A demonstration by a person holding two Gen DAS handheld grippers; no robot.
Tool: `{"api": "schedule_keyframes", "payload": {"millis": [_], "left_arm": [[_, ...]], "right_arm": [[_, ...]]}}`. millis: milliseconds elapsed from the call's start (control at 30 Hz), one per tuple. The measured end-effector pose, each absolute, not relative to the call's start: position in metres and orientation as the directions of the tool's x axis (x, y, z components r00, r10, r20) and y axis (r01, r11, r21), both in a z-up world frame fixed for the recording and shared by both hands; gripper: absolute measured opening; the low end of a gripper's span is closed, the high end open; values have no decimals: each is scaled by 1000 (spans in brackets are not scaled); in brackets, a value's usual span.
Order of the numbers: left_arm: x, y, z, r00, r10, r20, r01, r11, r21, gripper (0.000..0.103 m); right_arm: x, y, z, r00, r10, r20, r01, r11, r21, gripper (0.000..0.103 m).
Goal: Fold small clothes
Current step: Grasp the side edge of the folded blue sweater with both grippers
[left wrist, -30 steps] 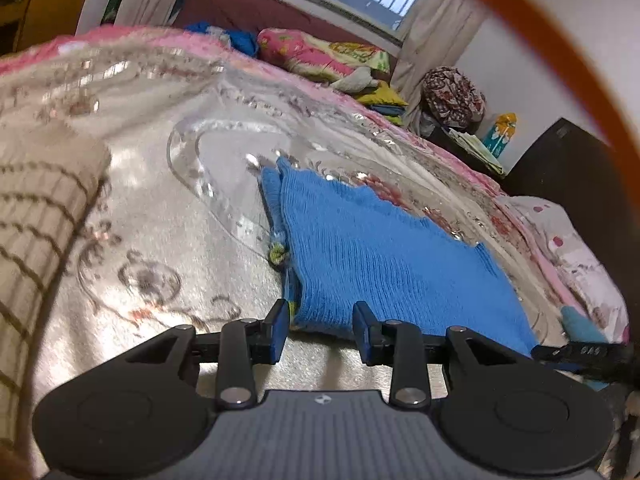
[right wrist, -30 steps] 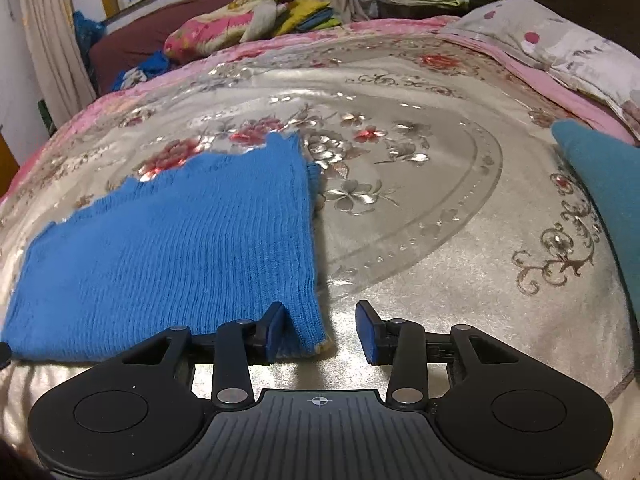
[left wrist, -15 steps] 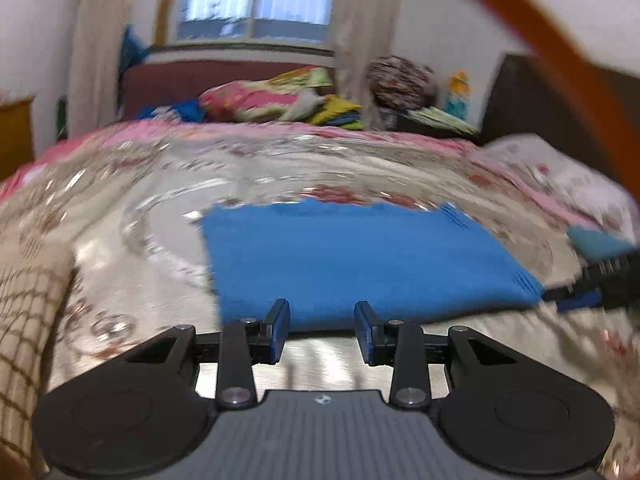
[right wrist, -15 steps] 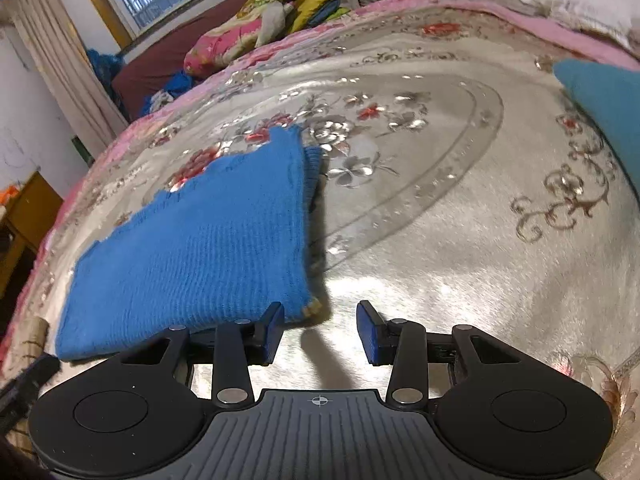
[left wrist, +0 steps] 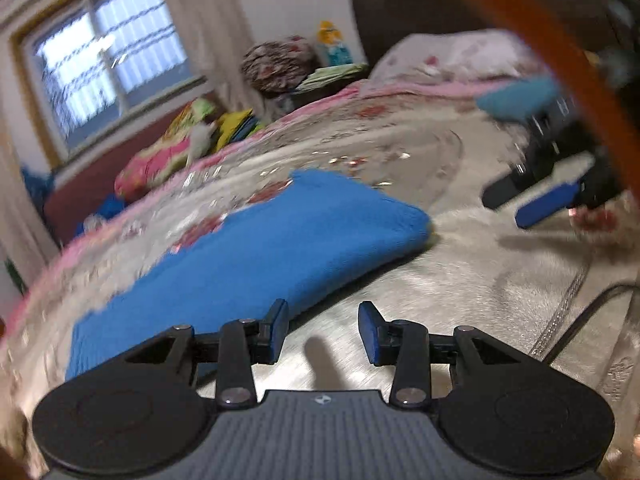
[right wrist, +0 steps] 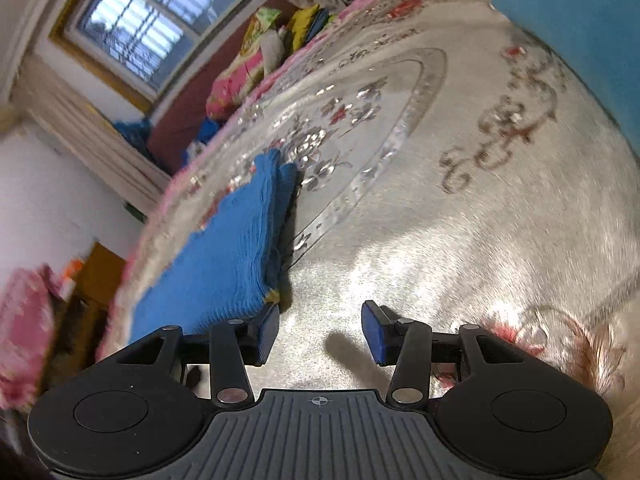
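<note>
A blue knitted garment point(left wrist: 248, 256) lies folded flat on the silver flowered bedspread point(left wrist: 460, 280). My left gripper point(left wrist: 323, 334) is open and empty, just off the garment's near edge, its left finger over that edge. My right gripper point(right wrist: 319, 334) is open and empty, beside the garment's near right corner point(right wrist: 224, 256). The right gripper also shows in the left wrist view point(left wrist: 536, 200), out past the garment's right end. The left wrist view is blurred.
A teal cloth point(right wrist: 580, 36) lies at the bedspread's far right. Pillows and folded bedding point(left wrist: 176, 148) are piled at the far side under the window. A pink flowered pillow point(left wrist: 452, 56) lies by the dark headboard. A black cable point(left wrist: 588, 320) crosses the bedspread at the right.
Both grippers swung round and tilted; the views rolled. The garment has not moved. The left gripper now sits further right along the garment's near edge, and the right gripper has drawn back a little.
</note>
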State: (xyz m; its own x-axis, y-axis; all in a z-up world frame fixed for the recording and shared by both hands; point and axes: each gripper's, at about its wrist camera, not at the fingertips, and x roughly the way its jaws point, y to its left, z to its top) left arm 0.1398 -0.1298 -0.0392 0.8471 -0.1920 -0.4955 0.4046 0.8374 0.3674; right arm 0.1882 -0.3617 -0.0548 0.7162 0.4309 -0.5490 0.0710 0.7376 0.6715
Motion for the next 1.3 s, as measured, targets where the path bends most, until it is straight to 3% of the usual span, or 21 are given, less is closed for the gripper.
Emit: {"api": "schedule_keyframes", "payload": {"millis": [267, 600, 733, 800, 900, 1167, 1300], "left_arm": [[141, -189, -61, 911, -131, -392, 366, 697, 617, 49], [167, -213, -61, 925, -114, -362, 341, 670, 659, 50], [176, -211, -58, 920, -113, -376, 344, 694, 632, 47], [178, -208, -54, 905, -135, -402, 371, 713, 595, 34], [174, -204, -50, 898, -164, -409, 391, 723, 570, 25], [175, -188, -35, 875, -218, -433, 416, 796, 439, 19], [176, -176, -27, 865, -251, -435, 424, 830, 364, 18]], "right_arm": [[191, -383, -59, 699, 499, -512, 49, 681, 731, 48], [185, -400, -60, 707, 517, -482, 58, 637, 768, 50], [186, -402, -60, 710, 516, -479, 62, 632, 773, 50], [190, -402, -57, 717, 508, -478, 61, 637, 769, 51], [203, -402, -51, 732, 503, -459, 53, 630, 775, 54], [286, -364, -53, 689, 572, -445, 33, 588, 808, 56], [317, -348, -59, 678, 553, -485, 80, 600, 796, 58]]}}
